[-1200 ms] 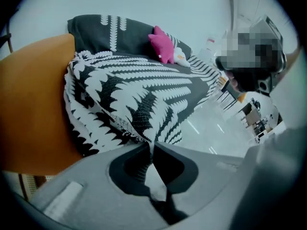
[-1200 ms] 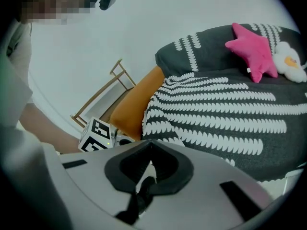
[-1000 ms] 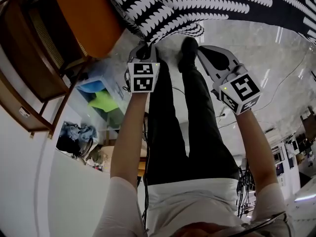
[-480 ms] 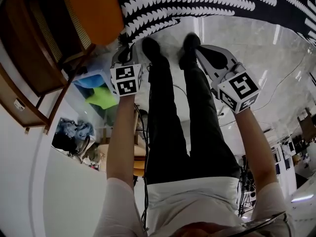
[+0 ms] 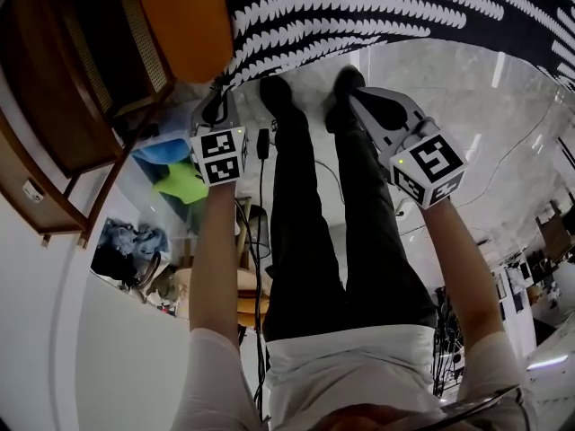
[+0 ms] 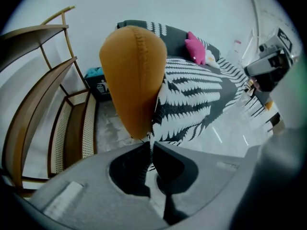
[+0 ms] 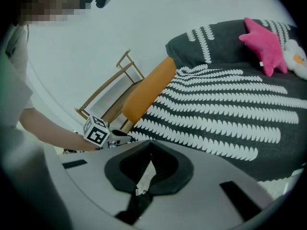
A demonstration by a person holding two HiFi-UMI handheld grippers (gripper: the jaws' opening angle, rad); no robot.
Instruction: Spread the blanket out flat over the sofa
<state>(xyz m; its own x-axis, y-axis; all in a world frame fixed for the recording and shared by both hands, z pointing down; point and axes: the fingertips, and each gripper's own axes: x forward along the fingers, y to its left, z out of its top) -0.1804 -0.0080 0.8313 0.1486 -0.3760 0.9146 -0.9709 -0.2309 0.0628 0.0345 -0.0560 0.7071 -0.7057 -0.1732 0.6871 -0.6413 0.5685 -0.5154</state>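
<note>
The black blanket (image 5: pixel 377 7) with white leaf print lies over the dark sofa (image 7: pixel 211 42) and hangs off its front edge toward the floor. My left gripper (image 5: pixel 218 97) is low beside the sofa's orange armrest (image 5: pixel 184 16). In the left gripper view it (image 6: pixel 151 143) is shut on the blanket (image 6: pixel 192 99), whose corner runs into the closed jaws. My right gripper (image 5: pixel 352 92) hangs in front of the sofa by the person's shoe. Its jaws (image 7: pixel 151 142) are shut, tips at the blanket's edge (image 7: pixel 216 114); no fabric shows between them.
A wooden rack (image 5: pixel 63 88) stands left of the armrest. A pink star cushion (image 7: pixel 263 44) lies at the sofa's far end. The person's legs (image 5: pixel 305 196) stand between the grippers. A blue and green bin (image 5: pixel 180 173) and cables (image 5: pixel 260 214) lie on the pale glossy floor.
My left gripper has moved left and toward me with the blanket corner in it, and the bunched hanging fold has drawn out along the sofa front. The right gripper has stayed put.
</note>
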